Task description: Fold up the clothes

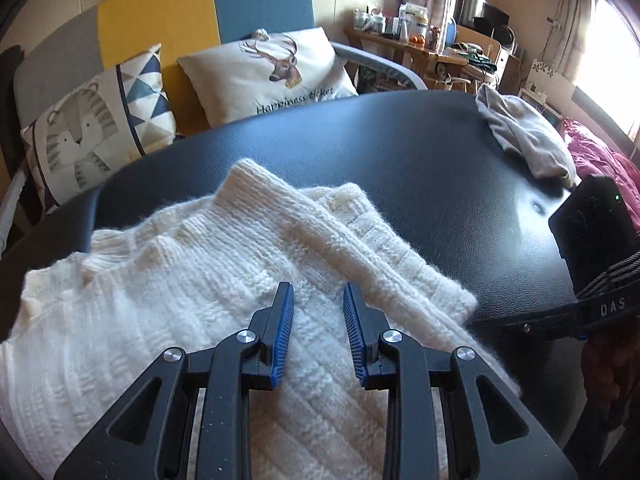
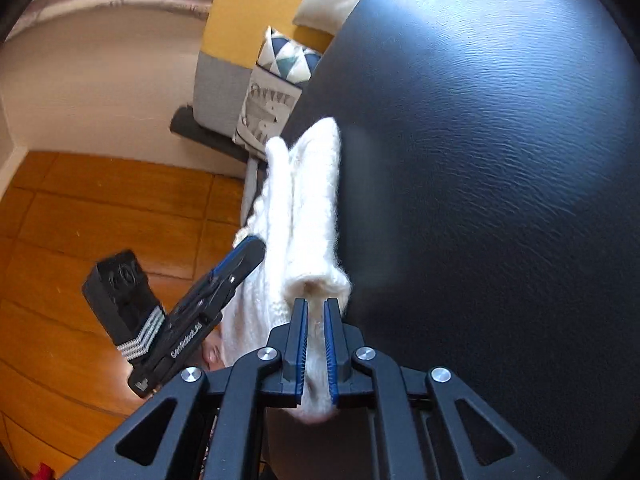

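Observation:
A cream knitted sweater [image 1: 192,288] lies partly folded on the black table [image 1: 400,152], at its near left. My left gripper [image 1: 318,300] hovers just over the sweater's middle, with its blue pads apart and nothing pinched between them. In the right wrist view the sweater [image 2: 308,200] hangs over the table's edge [image 2: 480,160] as a folded strip. My right gripper [image 2: 316,312] is shut on its near end, with knit fabric showing between the pads. The left gripper [image 2: 250,246] appears there too, its tip against the sweater's left side.
A grey garment [image 1: 524,136] lies at the table's far right, with a dark red cloth [image 1: 600,168] beyond it. A sofa with printed cushions [image 1: 276,68] stands behind the table. Wooden floor [image 2: 100,220] lies left of the table. The right tool's black body [image 1: 592,232] sits at the right edge.

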